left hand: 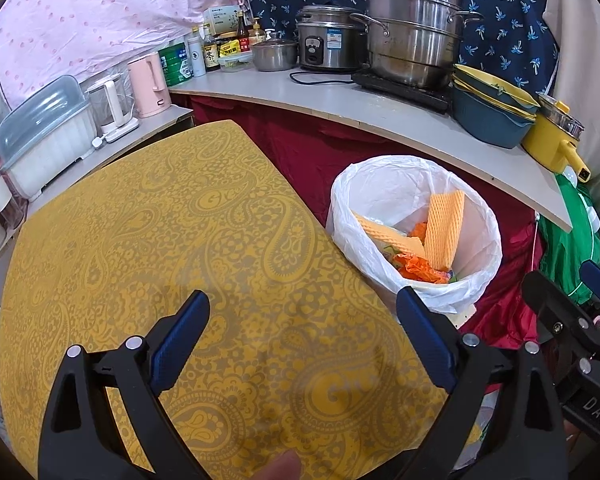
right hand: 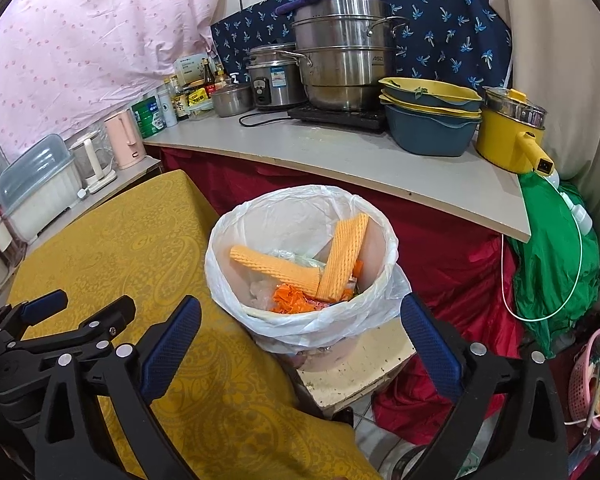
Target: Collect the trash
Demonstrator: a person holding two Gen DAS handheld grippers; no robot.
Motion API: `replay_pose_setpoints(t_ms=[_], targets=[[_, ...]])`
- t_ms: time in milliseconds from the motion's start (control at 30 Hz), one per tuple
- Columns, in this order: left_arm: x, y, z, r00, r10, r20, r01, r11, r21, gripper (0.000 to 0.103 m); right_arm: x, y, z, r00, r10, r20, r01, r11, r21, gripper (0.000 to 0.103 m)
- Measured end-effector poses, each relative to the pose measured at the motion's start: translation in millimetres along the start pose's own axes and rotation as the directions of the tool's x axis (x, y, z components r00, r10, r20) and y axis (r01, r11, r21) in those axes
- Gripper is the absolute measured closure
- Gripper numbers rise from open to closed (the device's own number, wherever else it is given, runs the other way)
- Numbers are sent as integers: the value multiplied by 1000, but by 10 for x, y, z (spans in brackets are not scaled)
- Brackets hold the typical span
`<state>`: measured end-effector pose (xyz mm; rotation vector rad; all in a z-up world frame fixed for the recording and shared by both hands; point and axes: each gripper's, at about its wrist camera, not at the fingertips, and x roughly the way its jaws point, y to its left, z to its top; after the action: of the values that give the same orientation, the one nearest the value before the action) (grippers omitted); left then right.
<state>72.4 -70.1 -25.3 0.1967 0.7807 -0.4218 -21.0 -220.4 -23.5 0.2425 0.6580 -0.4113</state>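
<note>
Left gripper [left hand: 302, 334], jaws apart, over yellow table [left hand: 148, 240]

The lower part of the trash bin [left hand: 416, 240] is hidden behind the right edge of the yellow-clothed worktop [left hand: 160, 240] in the left wrist view; beneath the two orange foam sheets [right hand: 300, 268] the rest of its contents cannot be made out. The labels on the bottles [right hand: 188, 100] at the back of the grey counter [right hand: 340, 152] are too small to read. The right tongs [left hand: 572, 300] are cut off by the right edge of the left wrist view, and the left tongs [right hand: 72, 312] by the left edge of the right wrist view. A blurred fingertip [left hand: 280, 466] is cut off at the bottom.
</note>
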Motion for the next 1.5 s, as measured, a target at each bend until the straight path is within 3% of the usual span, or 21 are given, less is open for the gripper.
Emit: replay_pose_setpoints(t_ms=[267, 1500], targets=[[7, 25, -30, 1000, 7, -7, -7, 1000, -1, 11, 28, 13, -27, 1000, 25, -10, -26, 1000, -6, 7], [77, 48, -80, 999, 20, -25, -20, 1000, -4, 9, 115, 33, -113, 1000, -14, -22, 13, 999, -38, 7]])
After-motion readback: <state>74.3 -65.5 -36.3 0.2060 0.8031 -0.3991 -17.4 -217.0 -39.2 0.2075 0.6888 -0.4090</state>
